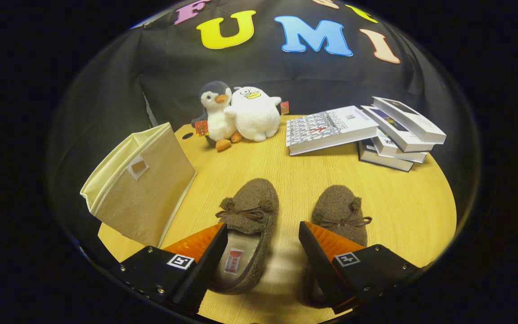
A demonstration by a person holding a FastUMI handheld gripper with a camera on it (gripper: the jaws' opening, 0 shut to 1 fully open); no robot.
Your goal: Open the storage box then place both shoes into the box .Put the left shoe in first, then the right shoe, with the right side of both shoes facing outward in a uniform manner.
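Brown fleece is what I see first: two slippers lie on the wooden table (389, 198), toes pointing away from me. My gripper (262, 245) hangs with its fingers spread wide and holding nothing. One slipper (251, 225) lies between the fingers, hard against the left one, which covers part of its heel side. The other slipper (342, 213) sits at the right finger and is partly hidden behind it. A strip of bare wood runs between the two shoes. Left of the left finger stands the beige fabric storage box (144, 189), tilted, its top open, overhanging the table's near edge. Well beyond the fingers sit two plush toys (238, 114) and stacked books (367, 130), with open table between them and the slippers.
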